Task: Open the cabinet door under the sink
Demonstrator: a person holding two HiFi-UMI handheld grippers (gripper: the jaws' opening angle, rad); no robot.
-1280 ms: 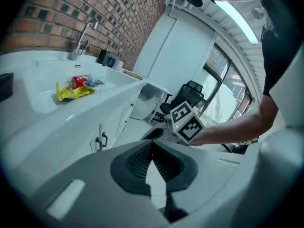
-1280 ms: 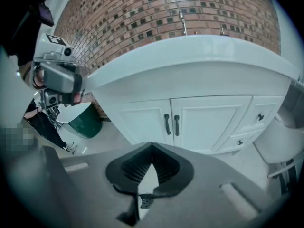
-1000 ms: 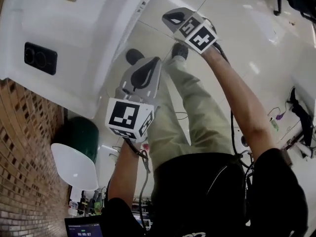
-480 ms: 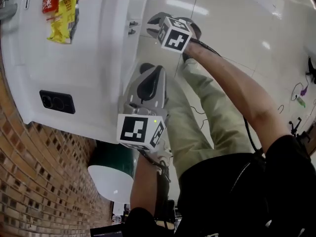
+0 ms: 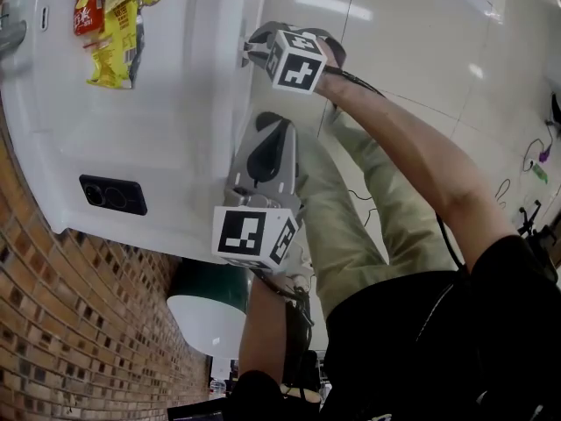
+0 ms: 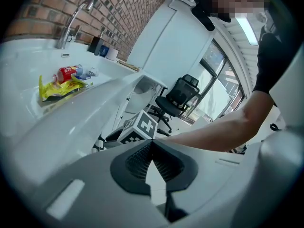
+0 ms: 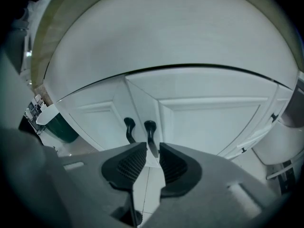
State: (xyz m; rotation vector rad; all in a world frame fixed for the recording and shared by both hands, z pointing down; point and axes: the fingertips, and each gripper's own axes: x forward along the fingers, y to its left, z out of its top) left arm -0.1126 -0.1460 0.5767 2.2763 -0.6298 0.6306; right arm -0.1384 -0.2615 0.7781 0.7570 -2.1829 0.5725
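Right hand-held gripper (image 7: 152, 150) narrowly parted, door handle (image 7: 150, 131) lined up in gap, unclamped: close squarely, pull outward; left hand-held gripper (image 6: 152, 145) closed, empty.

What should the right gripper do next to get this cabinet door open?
Probably ease the right gripper a little further forward, then close. Its jaws are apart and the right-hand black handle lines up with the gap, but only its lower end reaches the tips, not yet between the pads. The door looks shut.
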